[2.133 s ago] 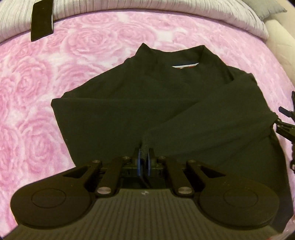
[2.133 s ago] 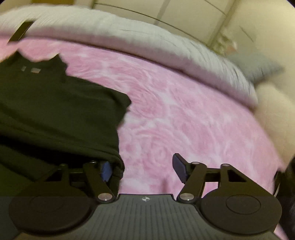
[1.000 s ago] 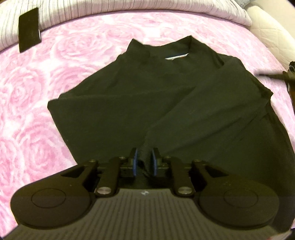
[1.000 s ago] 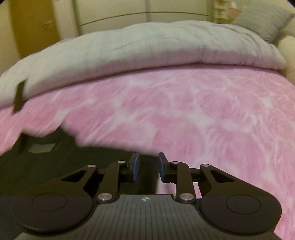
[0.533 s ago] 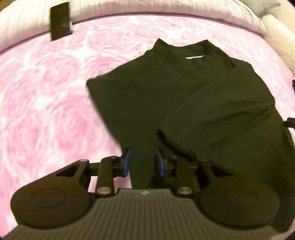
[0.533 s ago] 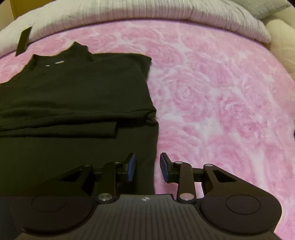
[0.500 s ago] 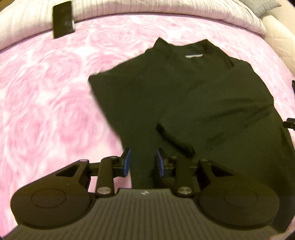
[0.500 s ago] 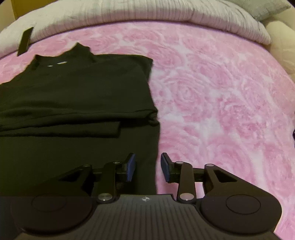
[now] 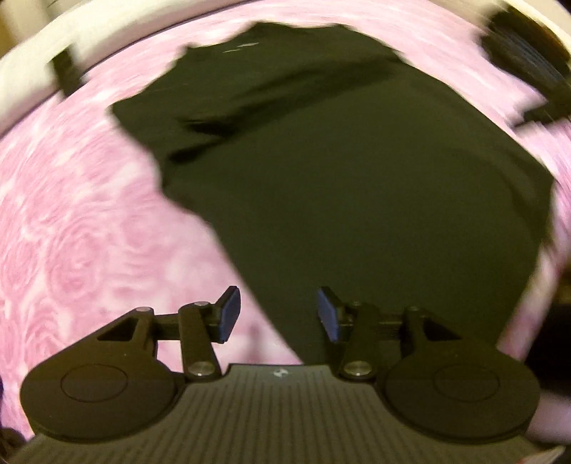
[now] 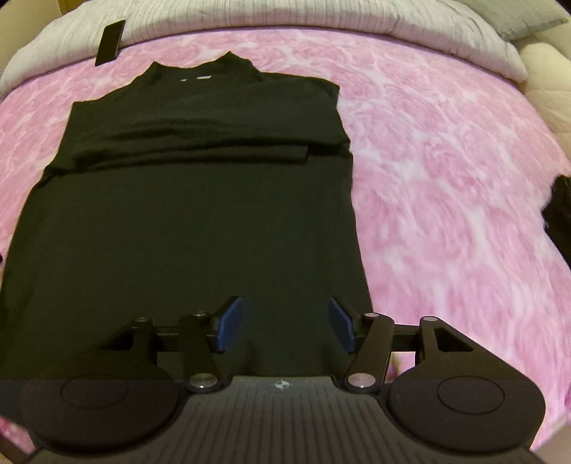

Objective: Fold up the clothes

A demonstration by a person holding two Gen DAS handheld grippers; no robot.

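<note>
A black shirt point(image 10: 200, 200) lies flat on the pink rose-patterned bedspread point(image 10: 446, 171), collar at the far end, both sleeves folded in across the chest. It also shows, blurred, in the left wrist view point(image 9: 357, 185). My left gripper point(image 9: 277, 314) is open and empty, above the shirt's lower left edge near the hem. My right gripper point(image 10: 284, 324) is open and empty, above the shirt's lower right part near the hem. The other gripper point(image 9: 535, 100) shows as a dark blur at the upper right of the left wrist view.
A grey-white duvet point(image 10: 321, 18) is bunched along the far side of the bed, with a black phone-like slab point(image 10: 110, 42) on it. A grey pillow point(image 10: 528, 14) is at the far right. A dark object point(image 10: 558, 210) is at the right edge.
Both grippers have let go, opened wider and drawn back toward the hem. The sleeves now lie folded across the chest. The left view has swung and is blurred.
</note>
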